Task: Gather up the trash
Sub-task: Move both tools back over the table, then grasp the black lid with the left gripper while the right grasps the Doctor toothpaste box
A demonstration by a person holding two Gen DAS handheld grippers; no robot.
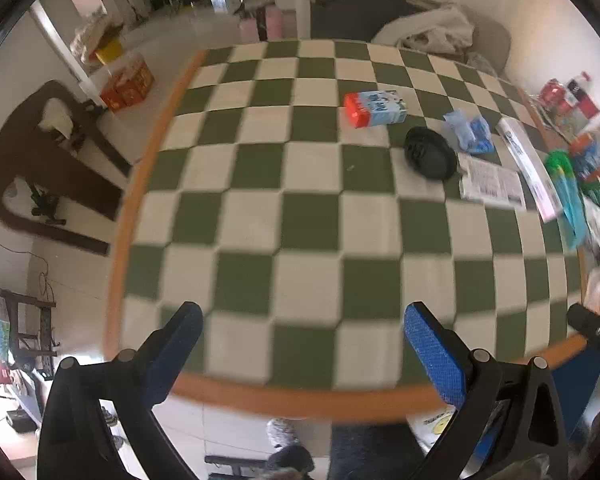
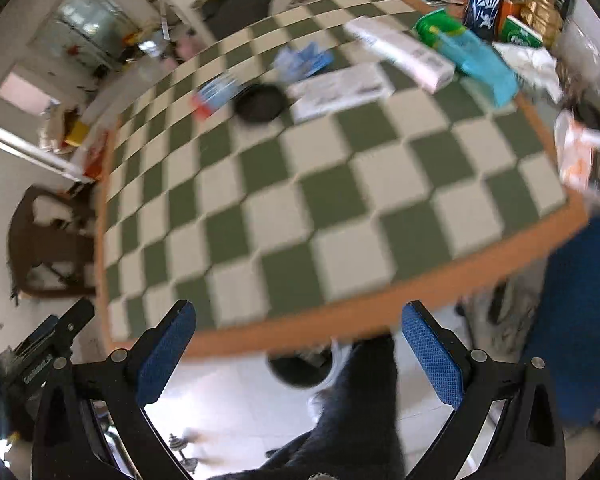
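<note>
right view: your whole tabletop smears with motion blur.
milk carton: print unreadable to you here.
orange packet: blurred at your table edge, contents unclear.
clutter pile: cut off by your left view's rim.
left gripper: bases run off frame.

Both cams sit right behind their own fingers and look down at an angle over the checkered table from its near edge. Left view hangs over the near-left part, facing straight across to the far wall. Right view sits further back and off the edge, tilted, so floor shows below. Both catch the milk carton, the black dish and the clutter along the right side.
</note>
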